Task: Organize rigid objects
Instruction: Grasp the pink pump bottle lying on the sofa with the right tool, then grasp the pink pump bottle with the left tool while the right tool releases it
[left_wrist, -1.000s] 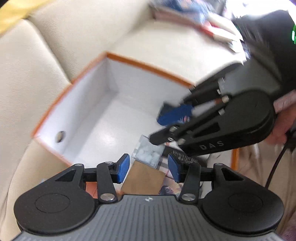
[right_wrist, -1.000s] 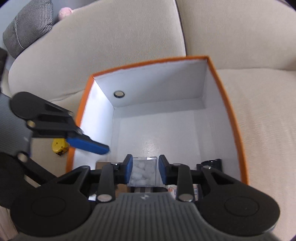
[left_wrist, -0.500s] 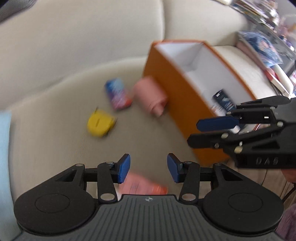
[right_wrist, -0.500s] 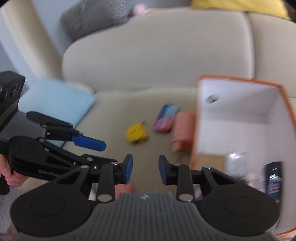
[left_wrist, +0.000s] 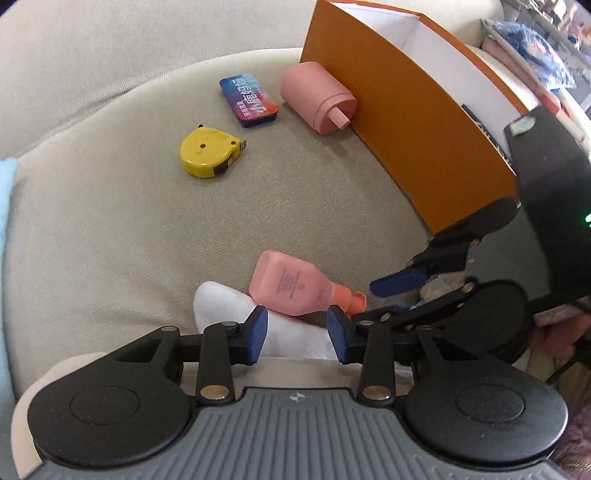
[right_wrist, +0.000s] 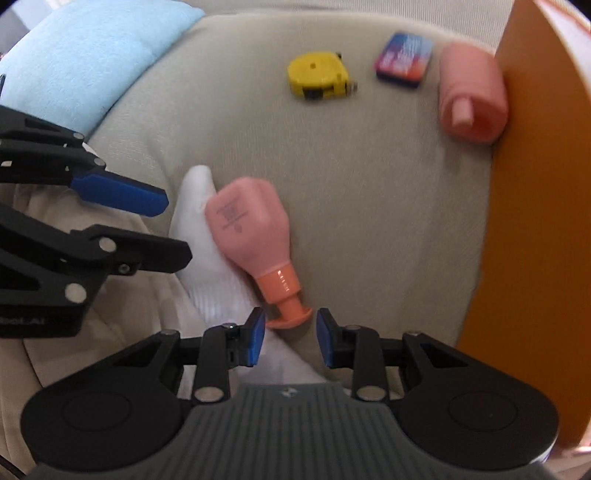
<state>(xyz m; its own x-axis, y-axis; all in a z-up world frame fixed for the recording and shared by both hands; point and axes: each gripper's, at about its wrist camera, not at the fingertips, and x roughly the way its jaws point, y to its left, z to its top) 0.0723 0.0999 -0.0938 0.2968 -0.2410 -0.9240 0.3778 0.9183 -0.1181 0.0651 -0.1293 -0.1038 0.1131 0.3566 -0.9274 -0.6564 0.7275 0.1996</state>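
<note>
Pink bottle (right_wrist: 248, 228) lying against a white sock (right_wrist: 199, 236), your right gripper (right_wrist: 290, 336) hanging empty, narrowly parted by its cap, your left gripper (left_wrist: 297, 334) empty, jaws just closing in.

A home living room — a beige upholstered sofa (left_wrist: 110, 206) fills both views, with a light blue cushion (right_wrist: 81, 62) at one end, a person's white sock (right_wrist: 207, 266) resting on the seat — and stacked belongings (left_wrist: 532, 62) behind.

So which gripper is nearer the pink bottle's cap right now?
Right. The right gripper hangs just short of the pink bottle's cap, open. The left gripper sits off to the side, over the white sock.
</note>
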